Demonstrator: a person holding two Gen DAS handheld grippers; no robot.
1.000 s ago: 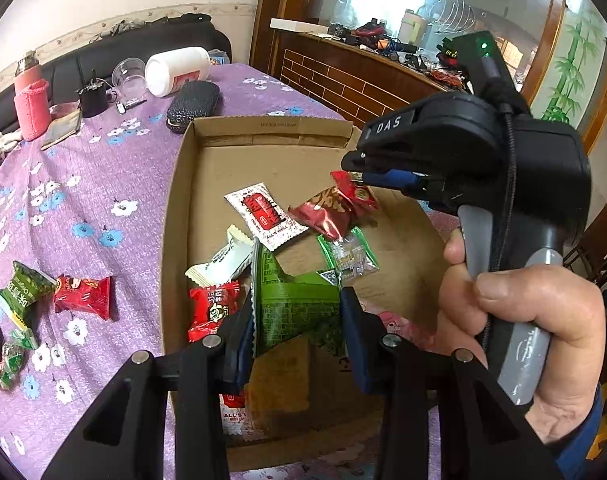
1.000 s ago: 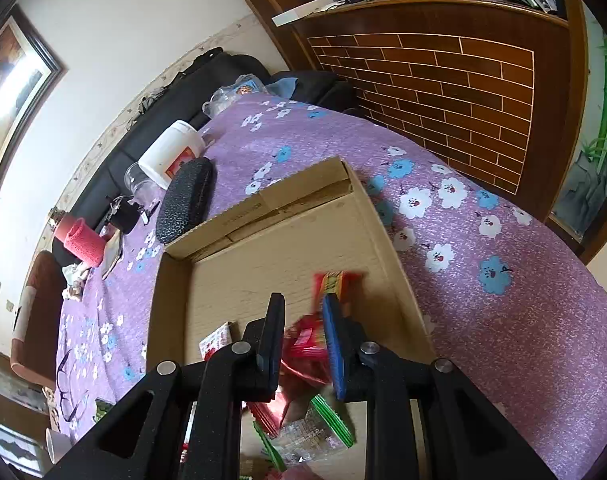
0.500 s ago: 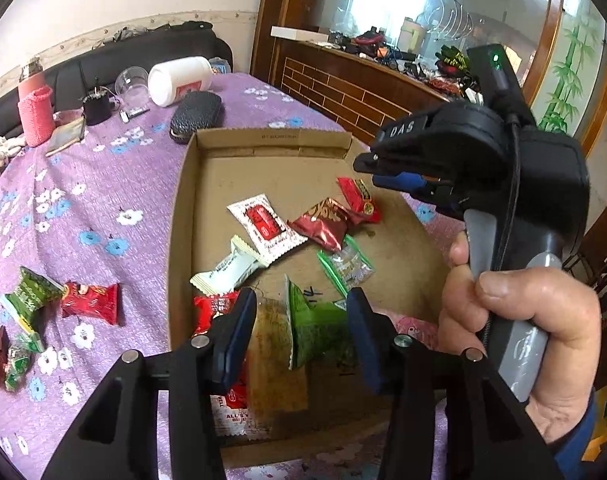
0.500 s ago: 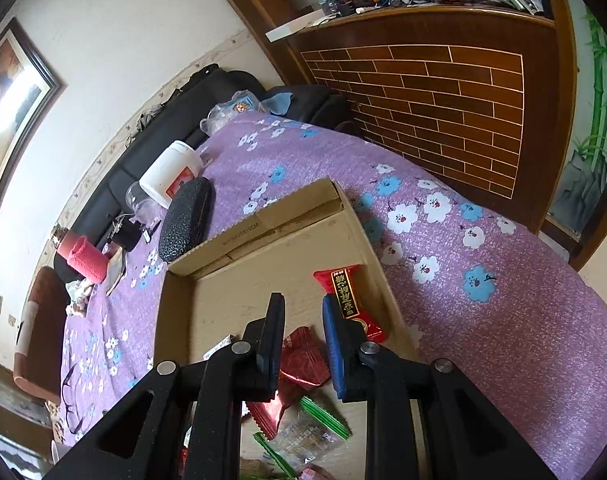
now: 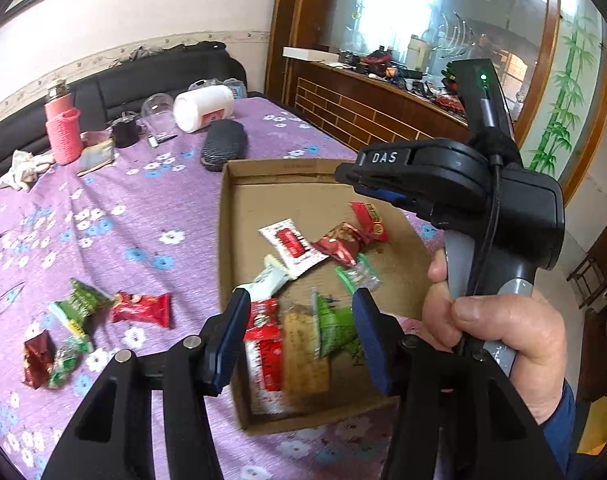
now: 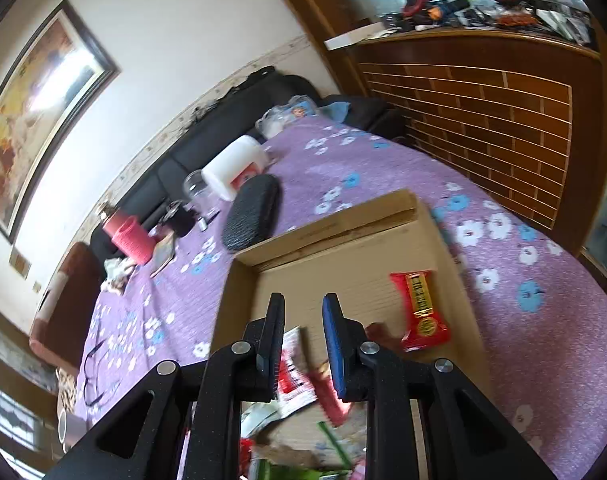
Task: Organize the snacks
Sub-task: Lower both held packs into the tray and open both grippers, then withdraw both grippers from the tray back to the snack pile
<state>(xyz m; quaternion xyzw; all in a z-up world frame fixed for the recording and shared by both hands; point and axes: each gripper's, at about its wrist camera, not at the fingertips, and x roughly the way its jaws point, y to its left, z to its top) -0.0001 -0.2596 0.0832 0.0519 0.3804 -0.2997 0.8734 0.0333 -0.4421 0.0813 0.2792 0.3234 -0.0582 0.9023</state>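
Observation:
A shallow cardboard box (image 5: 223,240) on the purple flowered cloth holds several snack packets. My left gripper (image 5: 301,300) hovers over its near end with jaws opening. A green packet (image 5: 335,328) lies loose below them, beside a tan packet (image 5: 303,344) and a red one (image 5: 263,344). My right gripper (image 6: 304,300) is shut with nothing between its pads, above the box (image 6: 343,228). A red packet with a yellow label (image 6: 421,308) lies flat by the box's right wall. A hand holds the right gripper (image 5: 355,176) at the right of the left wrist view.
Left of the box, loose on the cloth, are a green packet (image 5: 79,304), a red one (image 5: 143,308) and two small ones (image 5: 37,356). Behind the box: a black case (image 5: 223,146), a white jar (image 5: 203,108), a glass cup (image 5: 157,106), a pink bottle (image 5: 63,132). A wooden counter (image 6: 483,120) flanks the table.
The left jaws widened and rose, and the green packet slipped out into the box. The red yellow-labelled packet dropped from the right jaws and now lies still; the right gripper lifted back.

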